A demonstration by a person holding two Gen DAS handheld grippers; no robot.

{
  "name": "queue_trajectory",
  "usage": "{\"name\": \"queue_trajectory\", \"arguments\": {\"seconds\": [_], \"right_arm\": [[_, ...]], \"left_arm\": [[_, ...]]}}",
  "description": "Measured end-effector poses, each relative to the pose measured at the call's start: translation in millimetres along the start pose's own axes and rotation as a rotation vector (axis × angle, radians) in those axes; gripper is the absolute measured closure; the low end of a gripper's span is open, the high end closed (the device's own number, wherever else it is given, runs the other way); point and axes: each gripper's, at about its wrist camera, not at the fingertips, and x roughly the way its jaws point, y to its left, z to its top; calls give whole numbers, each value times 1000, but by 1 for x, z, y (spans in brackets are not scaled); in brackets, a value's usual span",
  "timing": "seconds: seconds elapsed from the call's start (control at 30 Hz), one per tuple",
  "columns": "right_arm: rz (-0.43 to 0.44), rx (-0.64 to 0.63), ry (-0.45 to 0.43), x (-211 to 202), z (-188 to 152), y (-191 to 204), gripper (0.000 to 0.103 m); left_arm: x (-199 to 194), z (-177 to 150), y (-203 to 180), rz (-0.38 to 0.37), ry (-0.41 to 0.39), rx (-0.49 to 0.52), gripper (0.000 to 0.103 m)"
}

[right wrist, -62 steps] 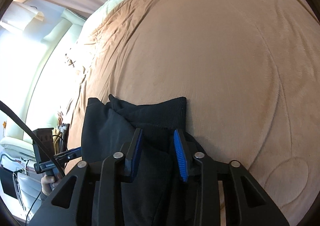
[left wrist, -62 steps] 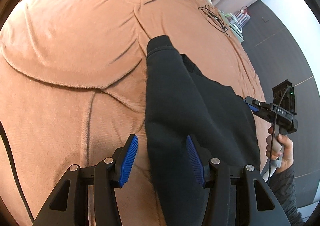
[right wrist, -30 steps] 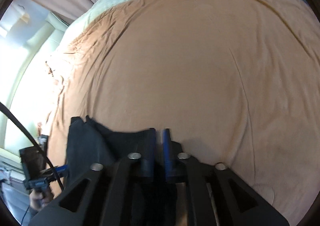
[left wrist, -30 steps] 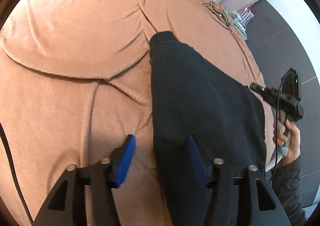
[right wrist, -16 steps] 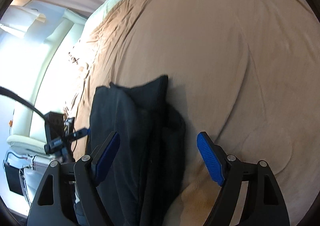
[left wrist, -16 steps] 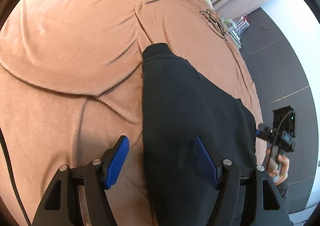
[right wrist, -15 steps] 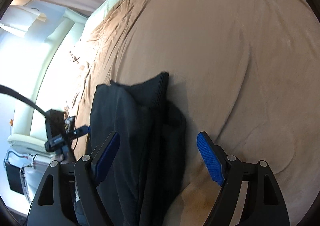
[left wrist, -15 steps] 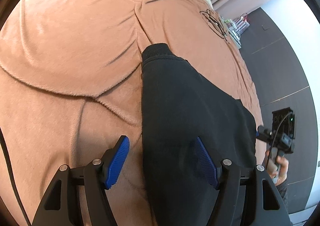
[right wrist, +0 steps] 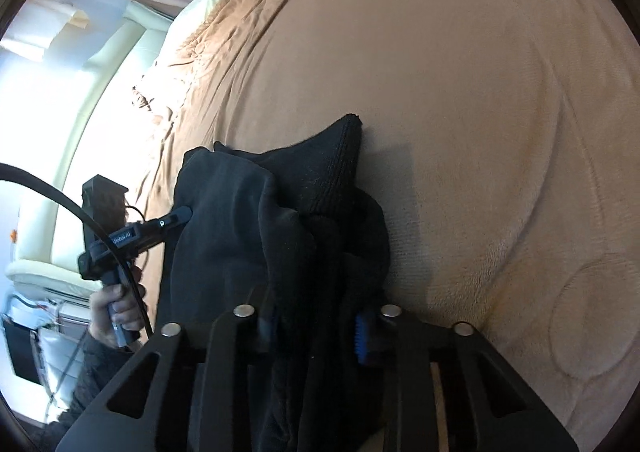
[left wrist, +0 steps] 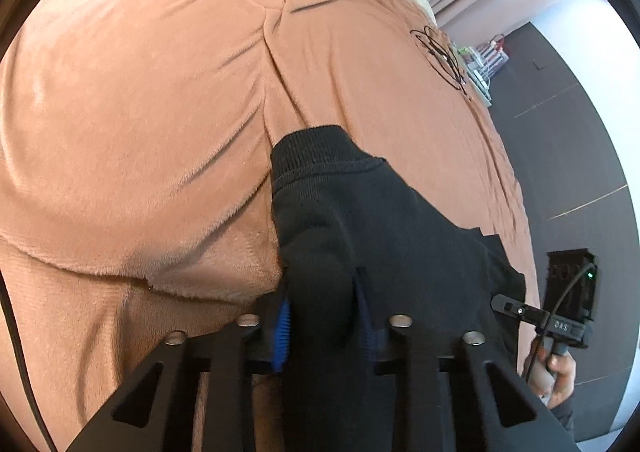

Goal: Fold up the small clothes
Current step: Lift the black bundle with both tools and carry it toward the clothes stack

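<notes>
Gripping a thick bunch of the black sweater (left wrist: 384,236), the left gripper (left wrist: 322,326) is clenched at the cloth's 6 o'clock edge; the right gripper (right wrist: 316,328) likewise pinches bundled layers. The sweater lies on the brown blanket (left wrist: 140,92), cuff (left wrist: 312,148) toward 12 o'clock. Uneven pulls would probably skew the fold, or drag blanket along.

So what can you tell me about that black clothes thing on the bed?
The black garment is soft, thick knit, like a sweatshirt, with a ribbed cuff at its far end. It lies bunched and partly folded on the brown blanket. The left gripper is shut on one bunched edge, and the right gripper is shut on the other. In the right wrist view the layers look rumpled, not flat.
</notes>
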Motion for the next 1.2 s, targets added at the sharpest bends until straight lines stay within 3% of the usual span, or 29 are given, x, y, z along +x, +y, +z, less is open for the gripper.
{"name": "queue_trajectory", "arguments": {"seconds": [0.23,0.53,0.97,1.2], "right_arm": [[-20,-78,-79,-40,-12,44,85],[-19,-188,-173,-92,-48,120,85],[42,-411,-350,-205,-146,216,86],[68,-530,-396,-228,-199,273,86]], "left_arm": [[-44,-6,-31,1,-80,42,84],[-129,-20,-69,-20,-200,92,84],[-287,-65,-110,-67,-413,151,84],[-382,-86,-106,-53,-534,163,84]]}}
